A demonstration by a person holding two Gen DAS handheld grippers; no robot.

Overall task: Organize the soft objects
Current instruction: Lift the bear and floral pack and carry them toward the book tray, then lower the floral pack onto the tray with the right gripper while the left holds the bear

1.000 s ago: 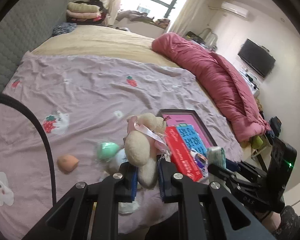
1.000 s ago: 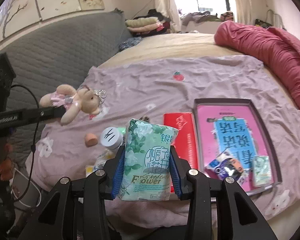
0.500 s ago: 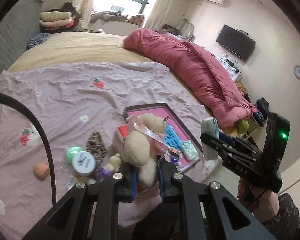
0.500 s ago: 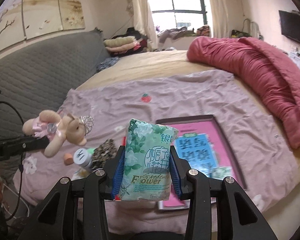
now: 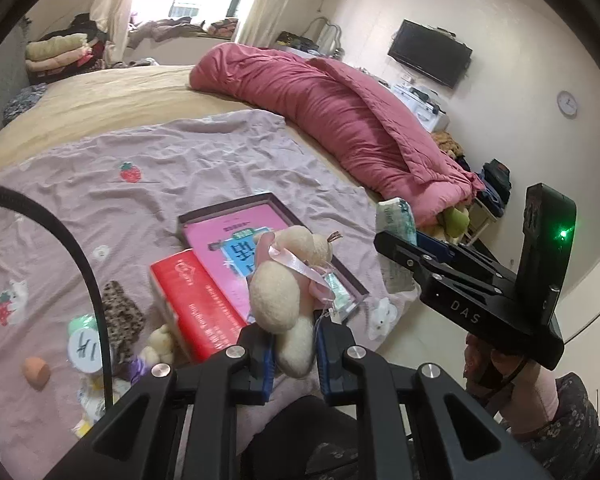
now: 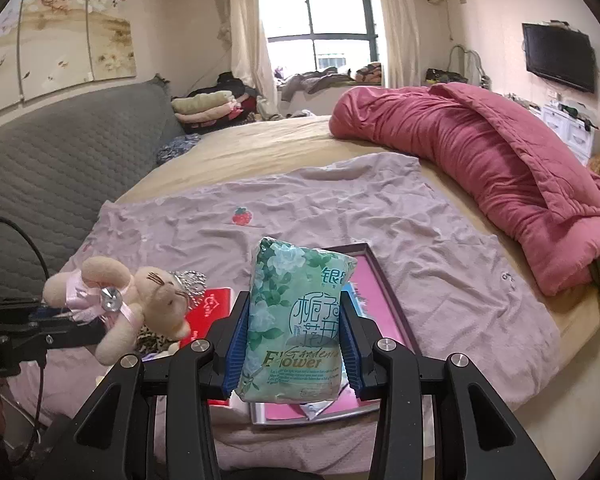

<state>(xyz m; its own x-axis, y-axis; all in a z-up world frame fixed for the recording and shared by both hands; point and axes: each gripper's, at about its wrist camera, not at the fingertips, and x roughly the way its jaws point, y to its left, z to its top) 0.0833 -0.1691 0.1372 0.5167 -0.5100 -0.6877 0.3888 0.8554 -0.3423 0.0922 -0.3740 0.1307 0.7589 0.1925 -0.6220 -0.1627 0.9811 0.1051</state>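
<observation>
The bed [image 6: 284,148] fills the space ahead of both grippers, with a grey quilted headboard [image 6: 60,160] beyond and to the left of the right gripper. A rumpled red duvet [image 5: 340,108] lies along the bed's far right side, well apart from either tool. Nearer, a lilac sheet [image 5: 100,208] with strawberry prints covers the bed below both grippers.

On that sheet, just beyond the left gripper's tips, a dark-framed tray [image 5: 228,205] holds a pink book, and a red book [image 5: 196,300] lies against its left edge. Left of the left gripper are a leopard-print pouch [image 5: 120,312], a white round lid [image 5: 84,350], a small plush figure [image 5: 160,344] and an orange sponge [image 5: 36,372]; a black cable [image 5: 80,264] arcs in front of them.

The right gripper [image 6: 294,316] is clamped on a green tissue pack [image 6: 296,320], held upright, which hides much of the tray behind it. The left gripper [image 5: 294,346] is pinched tight on the lower part of a cream plush rabbit [image 5: 284,292] with a pink ribbon; the toy stands up from the jaws and blocks part of the tray. Each gripper shows in the other's view, off to the side, both above the bed's near edge.
</observation>
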